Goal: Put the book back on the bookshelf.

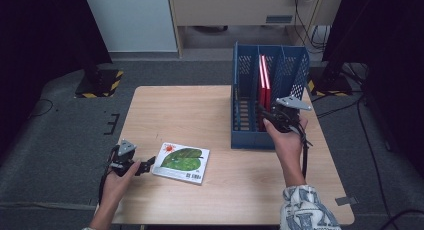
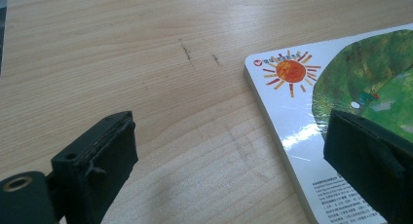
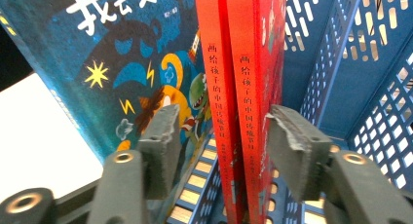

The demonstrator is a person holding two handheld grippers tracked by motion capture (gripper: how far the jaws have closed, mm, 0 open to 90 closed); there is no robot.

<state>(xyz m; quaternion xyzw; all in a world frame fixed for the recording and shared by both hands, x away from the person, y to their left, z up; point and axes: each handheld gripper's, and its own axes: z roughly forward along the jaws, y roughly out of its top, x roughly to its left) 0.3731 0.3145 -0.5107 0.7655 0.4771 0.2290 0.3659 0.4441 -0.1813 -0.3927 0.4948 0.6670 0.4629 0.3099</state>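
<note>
Red books upright in the blue rack between my right fingers; a picture book flat on the table by my left.

From the high view, the blue file rack (image 1: 270, 97) stands at the far right of the table (image 1: 200, 115) with the two red books (image 1: 264, 82) upright in a middle slot; my right gripper (image 1: 274, 117) is at its open front, my left gripper (image 1: 145, 166) low at the near left, just beside the green-cover book (image 1: 181, 162), with bare table beyond. In the left gripper view my fingers (image 2: 104, 160) stand wide apart, holding nothing; one sits over the book's (image 2: 341, 112) near edge, beside its printed orange sun. In the right gripper view my fingers (image 3: 163, 141) are apart either side of the red spines (image 3: 238, 102), not pressing; the Chinese spine titles are too fine for me to read. A blue-cover book (image 3: 122, 68) leans left, and perforated rack wall (image 3: 350, 63) is close on the right.
</note>
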